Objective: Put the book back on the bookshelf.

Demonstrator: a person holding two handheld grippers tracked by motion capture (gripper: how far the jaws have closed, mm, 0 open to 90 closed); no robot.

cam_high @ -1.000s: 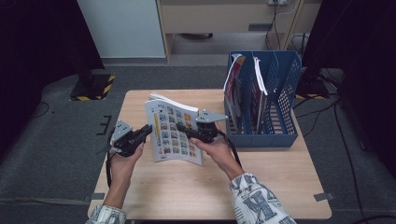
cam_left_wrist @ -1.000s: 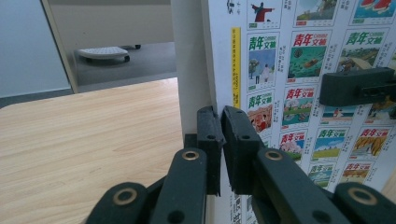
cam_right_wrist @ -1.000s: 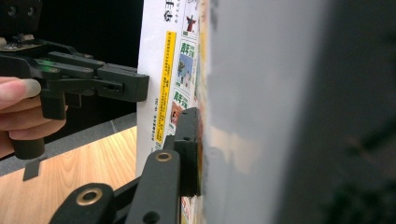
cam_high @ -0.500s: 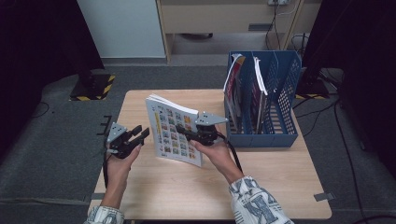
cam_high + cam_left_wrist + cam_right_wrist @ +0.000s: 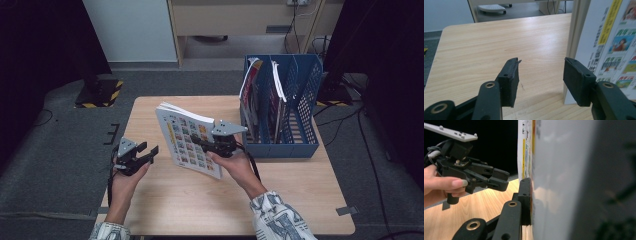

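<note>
- Our right gripper (image 5: 209, 146) pinches the book (image 5: 186, 141) near its right edge; in the right gripper view one pad (image 5: 525, 200) presses flat on the cover.
- Our left gripper (image 5: 146, 152) is at 9 o'clock from the book, apart from it. Its jaws have just been opening, and they stand spread with nothing between them, only the table (image 5: 486, 47) behind.
- The book stands tilted on its lower edge on the table, and the blue rack (image 5: 305, 100) is at 3 o'clock from it.
- We judge the book to be light but floppy: a thin soft cover that can bend and slip from one pinch. A better hold is close to the spine or with both grippers on opposite edges.
- The cover is white and glossy, with rows of small colour pictures and a yellow strip (image 5: 607, 21). The page block (image 5: 182, 111) shows at the top.
</note>
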